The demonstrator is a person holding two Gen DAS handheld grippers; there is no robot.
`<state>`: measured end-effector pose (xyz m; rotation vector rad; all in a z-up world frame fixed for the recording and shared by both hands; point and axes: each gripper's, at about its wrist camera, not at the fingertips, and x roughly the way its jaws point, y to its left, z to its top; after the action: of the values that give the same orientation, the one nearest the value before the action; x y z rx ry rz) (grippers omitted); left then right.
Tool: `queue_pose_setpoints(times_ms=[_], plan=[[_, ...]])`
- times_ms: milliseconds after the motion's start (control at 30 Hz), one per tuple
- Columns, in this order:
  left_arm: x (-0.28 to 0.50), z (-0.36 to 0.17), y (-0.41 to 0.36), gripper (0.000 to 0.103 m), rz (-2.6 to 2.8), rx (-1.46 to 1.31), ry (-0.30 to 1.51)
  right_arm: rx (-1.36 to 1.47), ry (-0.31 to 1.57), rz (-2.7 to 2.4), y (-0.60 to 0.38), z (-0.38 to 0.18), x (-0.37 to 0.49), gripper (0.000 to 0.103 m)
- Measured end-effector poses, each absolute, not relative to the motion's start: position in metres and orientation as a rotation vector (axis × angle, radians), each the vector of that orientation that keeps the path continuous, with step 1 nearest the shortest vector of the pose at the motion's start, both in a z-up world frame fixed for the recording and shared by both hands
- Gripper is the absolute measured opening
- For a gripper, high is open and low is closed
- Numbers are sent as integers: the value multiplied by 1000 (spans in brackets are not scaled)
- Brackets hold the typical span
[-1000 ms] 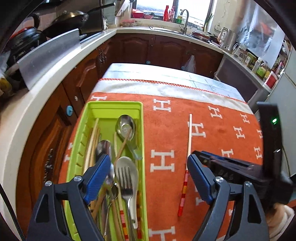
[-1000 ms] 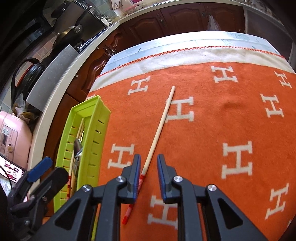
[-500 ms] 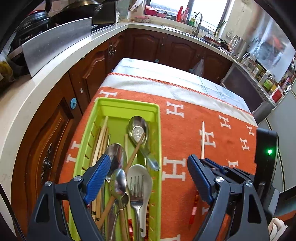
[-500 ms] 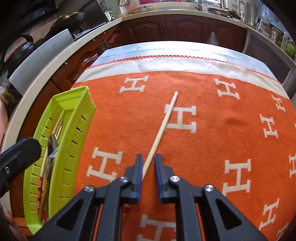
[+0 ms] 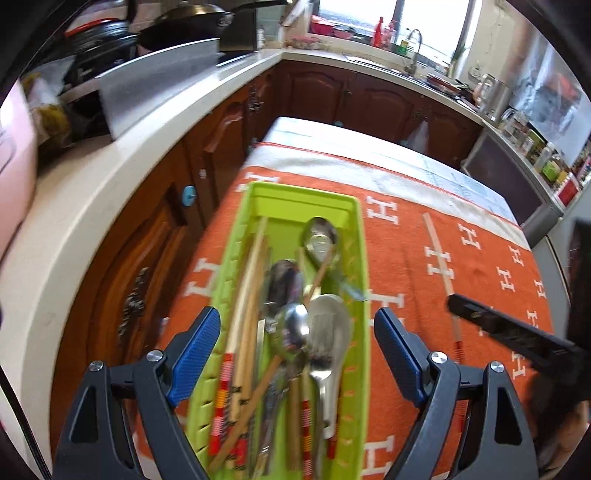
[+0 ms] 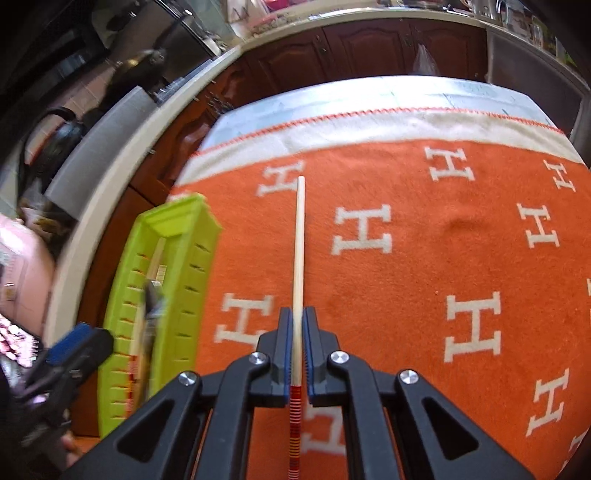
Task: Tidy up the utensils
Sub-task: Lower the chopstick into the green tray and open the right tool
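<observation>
Orange cloth (image 6: 424, 280) carries 1 chopstick (image 6: 298, 258), pinched between the closed jaws of the right gripper (image 6: 296, 350). Only the left wrist view shows the green tray (image 5: 364, 266) interior, full of spoons and chopsticks, with the left gripper (image 5: 295, 354) spread wide above it.

home kitchen | dark wood cabinets (image 5: 317, 96) | pale counter (image 5: 110, 162) | wok (image 5: 184, 22) on stove | sink tap (image 5: 413, 40) by window | orange cloth (image 6: 406, 280) on worktop
</observation>
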<state>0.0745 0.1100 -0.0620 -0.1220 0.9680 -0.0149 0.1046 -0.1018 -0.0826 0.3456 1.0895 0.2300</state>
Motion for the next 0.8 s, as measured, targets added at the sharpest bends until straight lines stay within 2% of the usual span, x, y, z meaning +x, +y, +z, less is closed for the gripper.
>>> queue_pose_setpoints(times_ms=[367, 800], plan=[[51, -58, 161, 84, 164, -179, 963, 425, 1087, 480, -45, -30, 95, 5], [42, -66, 193, 84, 263, -197, 966, 415, 1199, 493, 17, -56, 110, 6]])
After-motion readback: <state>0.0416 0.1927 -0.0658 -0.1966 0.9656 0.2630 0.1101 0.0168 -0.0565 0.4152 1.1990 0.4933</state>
